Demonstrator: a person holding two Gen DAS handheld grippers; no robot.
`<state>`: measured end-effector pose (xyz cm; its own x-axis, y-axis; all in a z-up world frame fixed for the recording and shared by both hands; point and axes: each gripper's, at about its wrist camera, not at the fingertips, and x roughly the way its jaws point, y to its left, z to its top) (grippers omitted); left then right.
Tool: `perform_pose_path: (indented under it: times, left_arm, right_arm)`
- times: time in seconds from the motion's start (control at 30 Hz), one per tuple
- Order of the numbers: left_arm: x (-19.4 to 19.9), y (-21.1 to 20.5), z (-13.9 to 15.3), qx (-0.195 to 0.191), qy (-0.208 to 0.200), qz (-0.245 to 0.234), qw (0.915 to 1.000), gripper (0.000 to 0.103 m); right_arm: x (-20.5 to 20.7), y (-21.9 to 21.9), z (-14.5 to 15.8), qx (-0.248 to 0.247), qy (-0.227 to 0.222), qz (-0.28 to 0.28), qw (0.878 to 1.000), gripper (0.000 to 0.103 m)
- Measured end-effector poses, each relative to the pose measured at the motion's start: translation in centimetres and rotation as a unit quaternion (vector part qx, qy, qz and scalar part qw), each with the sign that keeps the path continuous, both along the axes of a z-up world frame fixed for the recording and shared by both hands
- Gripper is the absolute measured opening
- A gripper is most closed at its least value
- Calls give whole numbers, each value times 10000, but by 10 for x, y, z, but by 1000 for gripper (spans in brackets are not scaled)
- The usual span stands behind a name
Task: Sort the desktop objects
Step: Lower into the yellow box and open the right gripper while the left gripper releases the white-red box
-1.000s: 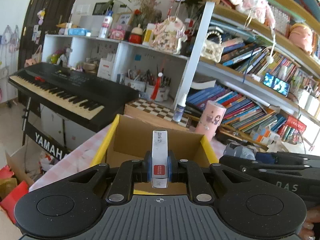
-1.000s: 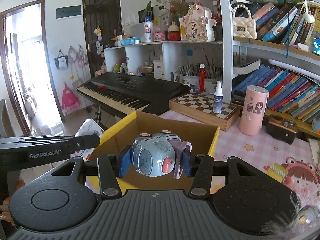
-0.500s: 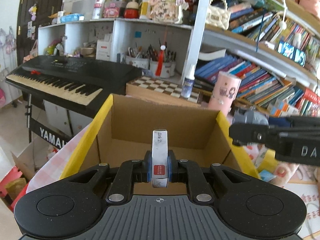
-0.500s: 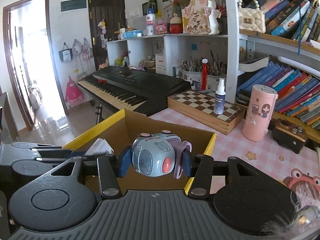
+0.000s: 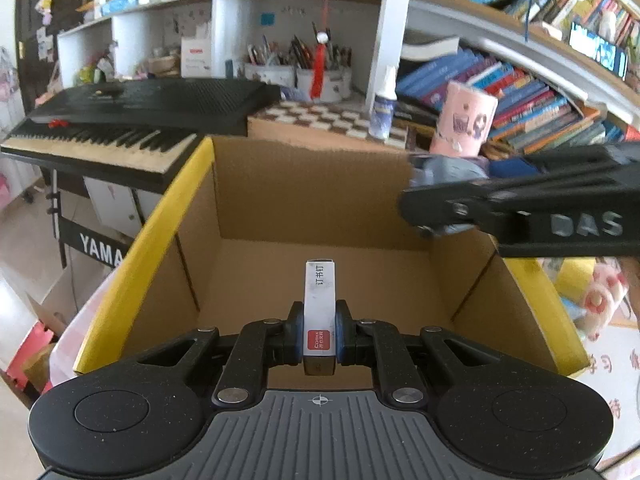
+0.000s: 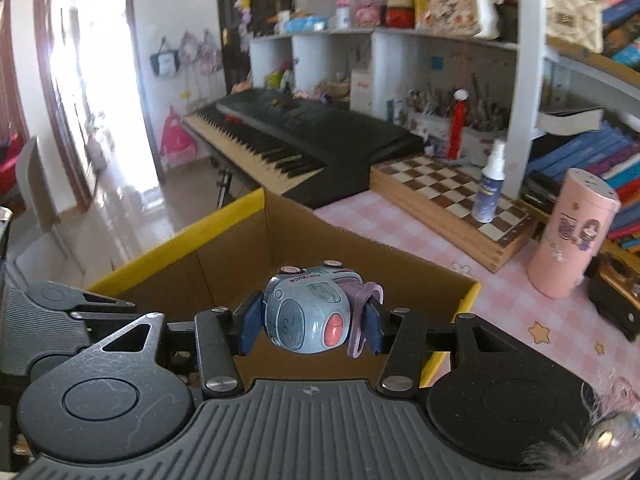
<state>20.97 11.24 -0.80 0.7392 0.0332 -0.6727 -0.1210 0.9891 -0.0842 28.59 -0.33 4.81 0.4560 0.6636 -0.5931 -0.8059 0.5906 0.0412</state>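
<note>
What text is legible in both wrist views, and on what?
"订书钉": top of the staple box held by the left gripper.
"Comix": red label on the same box; the small characters under it are unreadable.
"YAMA": keyboard stand panel, cut off by the carton.
"DAS": side of the right gripper.
"FUN TRUCK": top of the toy in the right gripper.
Book spines and shelf bottles: too blurred.

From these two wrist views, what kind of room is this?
Most likely a child's study or playroom at home: a Yamaha keyboard, bookshelves crammed with books, pen pots and a pink checked tablecloth under the cardboard box.
</note>
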Motion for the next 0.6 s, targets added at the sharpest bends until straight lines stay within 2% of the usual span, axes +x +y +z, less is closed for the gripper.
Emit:
perform_pose_path:
  times: [0.3, 0.6]
  left_arm:
    - [7, -8, -5, 124, 196, -165, 9996, 14]
    - [14, -10, -11, 220, 369, -154, 9990, 15]
  right_arm:
    - [26, 32, -22, -879, 149, 534, 9946, 48]
    - [56, 50, -46, -1536, 526, 683, 9844, 48]
